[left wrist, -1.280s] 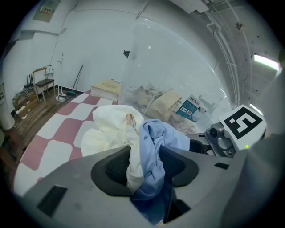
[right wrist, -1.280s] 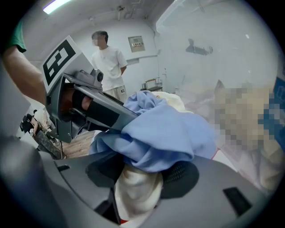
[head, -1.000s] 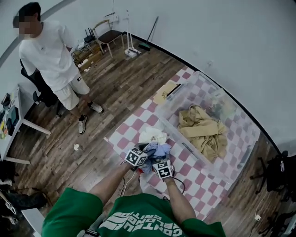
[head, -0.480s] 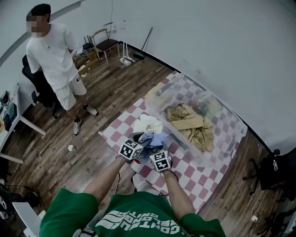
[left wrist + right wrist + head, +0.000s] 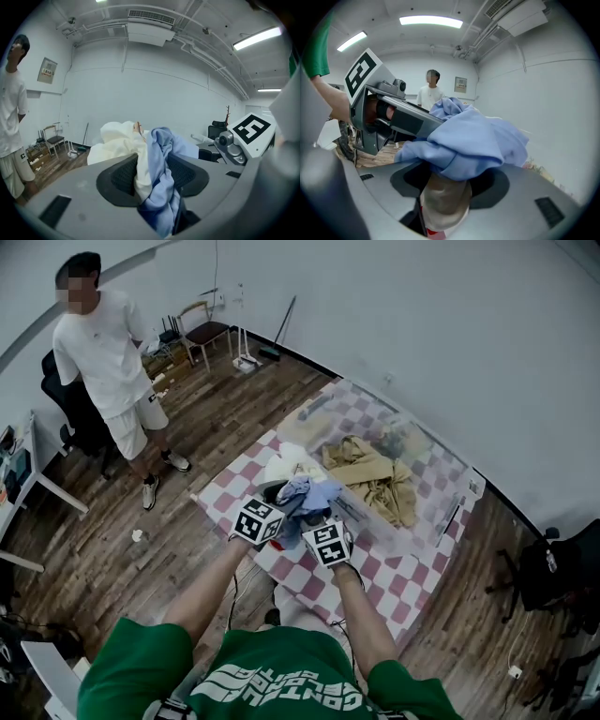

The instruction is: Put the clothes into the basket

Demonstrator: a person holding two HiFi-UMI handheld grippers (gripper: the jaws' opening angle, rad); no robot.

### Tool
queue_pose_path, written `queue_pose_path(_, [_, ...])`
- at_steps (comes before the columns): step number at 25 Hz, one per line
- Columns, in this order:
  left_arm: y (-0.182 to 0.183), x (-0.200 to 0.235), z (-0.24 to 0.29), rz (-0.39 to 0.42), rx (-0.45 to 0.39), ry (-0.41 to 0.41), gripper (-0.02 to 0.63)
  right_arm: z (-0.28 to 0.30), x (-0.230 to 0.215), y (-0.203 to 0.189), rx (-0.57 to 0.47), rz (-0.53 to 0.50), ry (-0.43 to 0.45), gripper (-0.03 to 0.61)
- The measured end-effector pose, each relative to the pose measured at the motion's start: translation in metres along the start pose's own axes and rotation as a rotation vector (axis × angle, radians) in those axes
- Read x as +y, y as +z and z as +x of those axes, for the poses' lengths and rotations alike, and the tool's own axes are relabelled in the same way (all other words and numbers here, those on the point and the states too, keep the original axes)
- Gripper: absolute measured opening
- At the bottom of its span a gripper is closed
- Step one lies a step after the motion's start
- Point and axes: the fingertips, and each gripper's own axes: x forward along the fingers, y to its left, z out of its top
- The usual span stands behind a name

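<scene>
In the head view both grippers are held side by side above the near edge of the checkered table, with a bundle of clothes between them. My left gripper is shut on a cream cloth and a light blue cloth, both pinched between its jaws. My right gripper is shut on the same blue cloth and a beige piece beneath it. The bundle hangs above the table. Just beyond it stands the clear plastic basket, which holds tan clothes.
A person in white stands on the wooden floor at the far left, beside a black office chair. A chair and a broom stand by the back wall. A dark chair is at the right.
Both grippers have risen together with the bundle of clothes, lifting it off the table. The table and the basket now look farther below.
</scene>
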Motion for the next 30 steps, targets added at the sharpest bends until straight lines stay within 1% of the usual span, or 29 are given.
queue_pose_path(9, [0.089,-0.028,-0.003,0.072,-0.106,0.01,0.19,-0.049,-0.043,0.066,-0.07,-0.055,-0.032,0.247])
queue_pose_path(13, [0.138,-0.032,0.009,0.111,-0.162,0.008,0.19,-0.062,-0.078,0.101,-0.109,-0.089,-0.057,0.245])
queue_pose_path(19, [0.197,-0.045,0.036,0.175,-0.218,-0.006,0.19,-0.084,-0.131,0.138,-0.164,-0.12,-0.101,0.245])
queue_pose_path(25, [0.245,-0.06,0.062,0.243,-0.263,-0.029,0.19,-0.102,-0.178,0.162,-0.208,-0.135,-0.158,0.245])
queue_pose_path(28, [0.256,-0.067,0.082,0.256,-0.268,-0.048,0.19,-0.107,-0.201,0.16,-0.198,-0.134,-0.182,0.245])
queue_pose_path(30, [0.256,-0.069,0.095,0.254,-0.26,-0.062,0.19,-0.106,-0.213,0.155,-0.189,-0.133,-0.194,0.245])
